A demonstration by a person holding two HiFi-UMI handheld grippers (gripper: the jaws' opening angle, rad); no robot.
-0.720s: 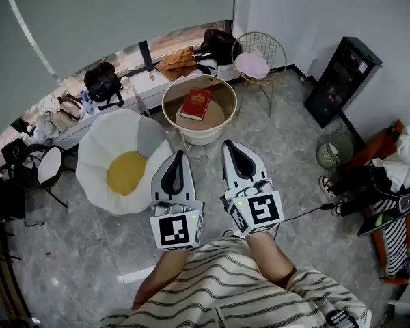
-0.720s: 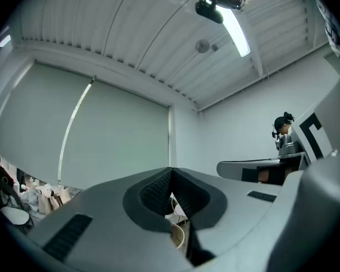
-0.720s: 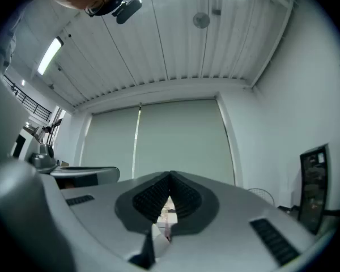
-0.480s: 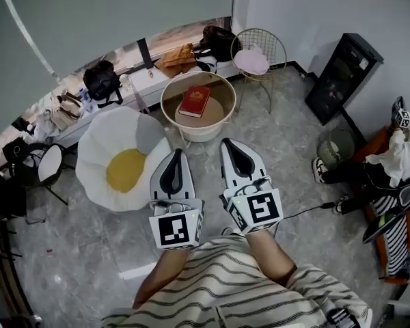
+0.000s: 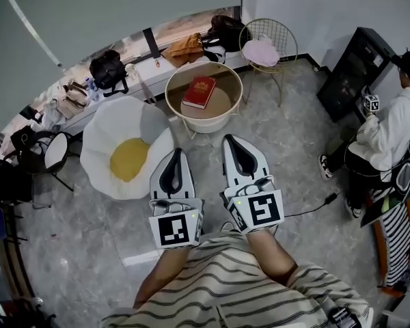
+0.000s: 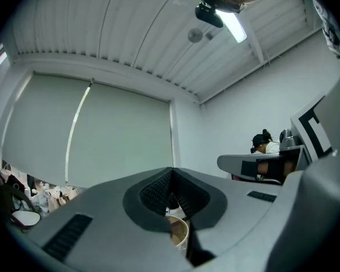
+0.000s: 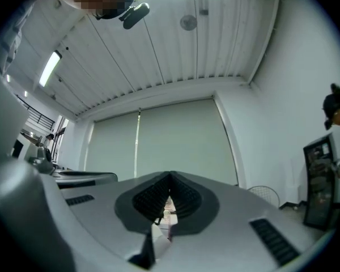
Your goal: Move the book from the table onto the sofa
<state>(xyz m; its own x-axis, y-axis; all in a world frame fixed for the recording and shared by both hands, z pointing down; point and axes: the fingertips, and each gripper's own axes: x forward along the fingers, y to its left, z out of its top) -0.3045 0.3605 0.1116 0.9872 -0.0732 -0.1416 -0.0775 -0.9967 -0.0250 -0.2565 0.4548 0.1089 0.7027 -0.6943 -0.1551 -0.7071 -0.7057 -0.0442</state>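
— Step in hand?
— Approach, seemingly. Shut tight, gripping nothing: left tool, right tool. Red book ahead of both tips, flat on round tabletop.
— Next?
— Probably reach forward, open, grasp book; sofa ahead-left of left tool.

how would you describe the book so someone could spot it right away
Find the big white seat shaped like a fried egg; to its upper right in the head view stands a round table with a raised cream rim. The book lies flat on its tan top, the only thing there, a red hardcover unlike anything around it.
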